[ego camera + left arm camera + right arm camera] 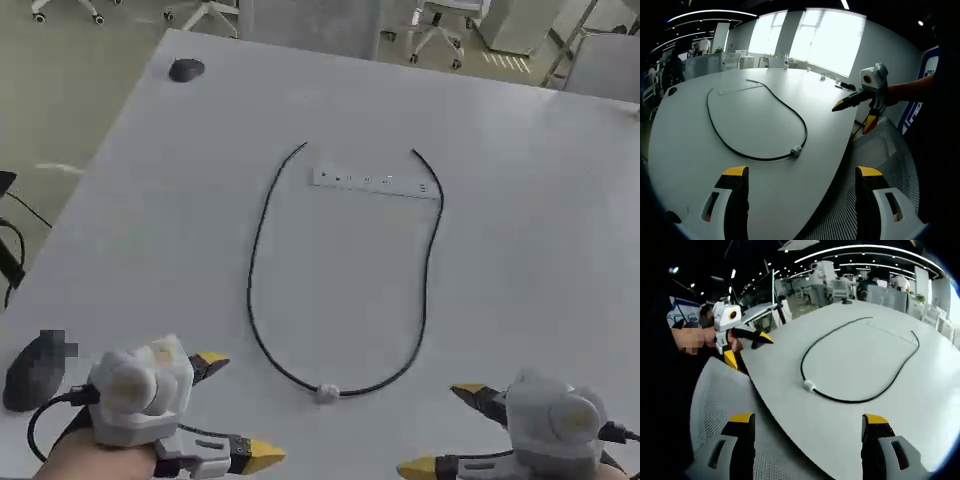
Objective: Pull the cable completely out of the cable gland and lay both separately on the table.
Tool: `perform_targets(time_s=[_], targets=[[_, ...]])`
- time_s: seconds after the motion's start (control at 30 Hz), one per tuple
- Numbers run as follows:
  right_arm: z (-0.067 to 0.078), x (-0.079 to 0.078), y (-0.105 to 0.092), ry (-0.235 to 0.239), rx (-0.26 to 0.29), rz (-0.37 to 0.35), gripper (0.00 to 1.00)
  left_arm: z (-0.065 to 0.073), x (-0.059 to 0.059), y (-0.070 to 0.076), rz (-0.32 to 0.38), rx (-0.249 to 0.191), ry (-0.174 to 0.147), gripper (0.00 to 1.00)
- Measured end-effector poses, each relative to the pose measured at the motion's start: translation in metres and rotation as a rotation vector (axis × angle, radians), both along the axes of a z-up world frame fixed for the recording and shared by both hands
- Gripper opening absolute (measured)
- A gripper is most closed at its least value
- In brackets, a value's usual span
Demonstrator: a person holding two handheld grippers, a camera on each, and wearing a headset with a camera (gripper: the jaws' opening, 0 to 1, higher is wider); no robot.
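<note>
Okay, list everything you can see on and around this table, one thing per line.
table: one, white, spans the head view
cable: one, black, lies in a U on the table, open end away from the person
cable gland: one, whitish, on the cable at the near bend
flat strip: one, white, between the cable's two ends
rounded object: one, dark, far left corner of the table
office chairs: several, pale, on the floor beyond the table
mesh chair: one, grey, at the table's near edge
left gripper: one, white with yellow-tipped jaws, open, near left
right gripper: one, same colours, open, near right
</note>
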State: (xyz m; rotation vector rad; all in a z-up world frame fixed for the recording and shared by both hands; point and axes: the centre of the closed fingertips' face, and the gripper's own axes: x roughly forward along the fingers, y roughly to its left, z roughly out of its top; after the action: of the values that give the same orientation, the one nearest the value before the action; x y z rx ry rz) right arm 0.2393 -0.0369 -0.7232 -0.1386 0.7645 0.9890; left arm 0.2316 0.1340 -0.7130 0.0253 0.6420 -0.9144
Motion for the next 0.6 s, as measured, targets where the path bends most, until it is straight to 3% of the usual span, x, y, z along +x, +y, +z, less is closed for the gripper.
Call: perform_targets(time_s=[0.13,0.43,0.6], targets=[[-0.0015,-0.0001,0.0015,0.005,0.014,-0.001,0.88,-0.0014,-0.0023,0.001,-0.01,0.027,0.008,0.89],[-0.0043,0.0009,0.0023,0.015,0.01,0.006,0.87,-0.0027,-0.0024,-0.0013,-0.013,0.026,0.017,0.89],[-0.0058,-0.0005,0.0028,0.038,0.012,0.007,0.92,-0.0017,-0.0003,-0.0048,-0.013,0.018,0.022,0.89]])
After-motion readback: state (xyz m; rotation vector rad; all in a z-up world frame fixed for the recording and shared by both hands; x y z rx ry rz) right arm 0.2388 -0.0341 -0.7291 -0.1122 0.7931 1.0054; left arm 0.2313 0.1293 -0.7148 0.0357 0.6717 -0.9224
